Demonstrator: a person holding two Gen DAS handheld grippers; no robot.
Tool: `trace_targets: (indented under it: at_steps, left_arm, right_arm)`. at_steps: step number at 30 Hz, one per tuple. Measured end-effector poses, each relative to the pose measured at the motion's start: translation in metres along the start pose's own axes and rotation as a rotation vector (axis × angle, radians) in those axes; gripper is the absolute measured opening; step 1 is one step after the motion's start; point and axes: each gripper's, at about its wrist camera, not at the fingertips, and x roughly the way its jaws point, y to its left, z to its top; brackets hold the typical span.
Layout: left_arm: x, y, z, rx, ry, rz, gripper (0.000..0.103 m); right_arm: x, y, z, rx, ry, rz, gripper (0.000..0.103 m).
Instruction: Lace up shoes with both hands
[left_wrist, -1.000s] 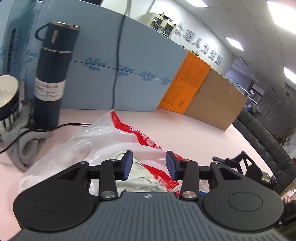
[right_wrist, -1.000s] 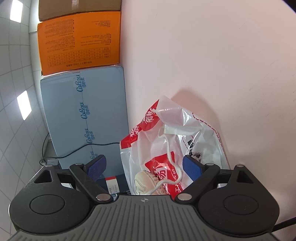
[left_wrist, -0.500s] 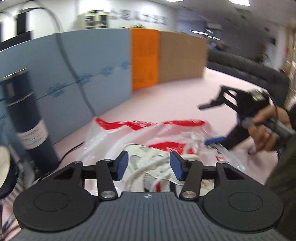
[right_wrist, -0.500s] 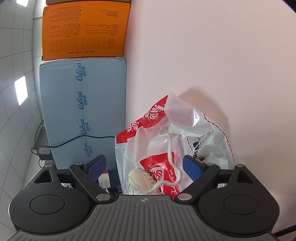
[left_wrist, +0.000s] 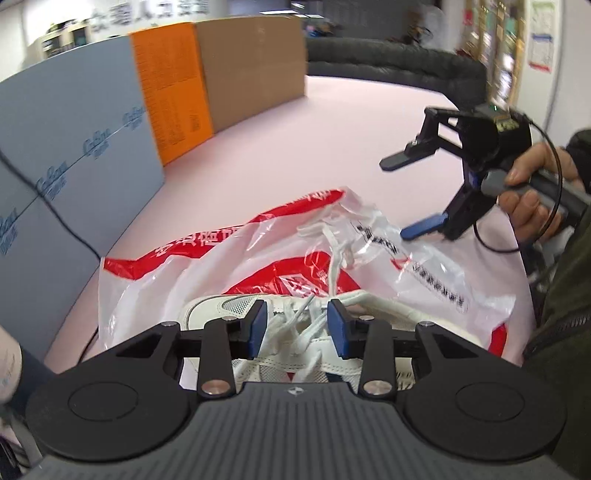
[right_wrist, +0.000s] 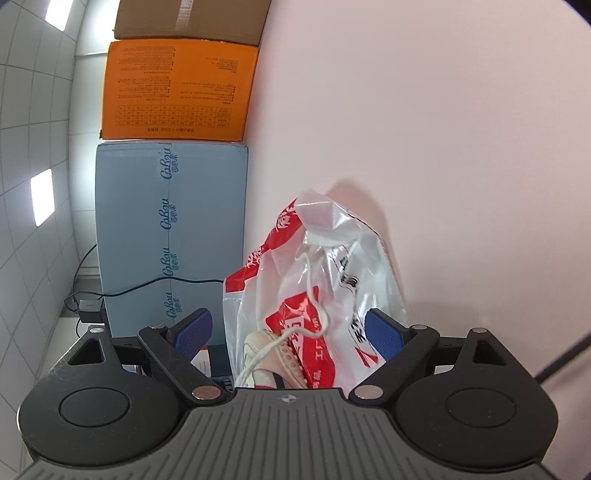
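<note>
A white sneaker (left_wrist: 218, 308) with loose white laces (left_wrist: 334, 258) lies on a red-and-white plastic bag (left_wrist: 207, 254) on the pink table. My left gripper (left_wrist: 295, 326) is open, its blue pads on either side of the tangled laces over the shoe's tongue. My right gripper (left_wrist: 410, 197) is wide open and empty, held above the bag's right edge. In the right wrist view the right gripper (right_wrist: 288, 330) looks down on the bag (right_wrist: 332, 236), the shoe's toe (right_wrist: 275, 356) and a lace (right_wrist: 314, 291) running up the bag.
A blue box (left_wrist: 66, 155), an orange box (left_wrist: 173, 81) and a brown carton (left_wrist: 255, 62) stand along the table's far side. A black cable (right_wrist: 147, 286) crosses the blue box. A dark sofa (left_wrist: 399, 66) lies beyond the table.
My left gripper has swung to the right and dropped lower, so the shoe and laces now lie between its pads. The right gripper has stayed open above the bag.
</note>
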Motion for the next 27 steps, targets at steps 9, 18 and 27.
trace_targets:
  at_steps: [9,18,27]
  left_arm:
    - [0.001,0.003,0.013,0.211,0.059,-0.086,0.032]
    - [0.0,0.015,0.002,0.156,0.042,-0.088,0.032]
    - [0.004,0.033,-0.006,0.0,-0.015,-0.151,0.031]
  right_arm:
    - [-0.023,-0.005,-0.015,0.007,-0.078,0.037,0.089]
    - [-0.031,-0.001,-0.02,-0.002,-0.133,0.058,0.089]
    - [-0.03,0.007,-0.015,-0.014,-0.166,0.047,0.089]
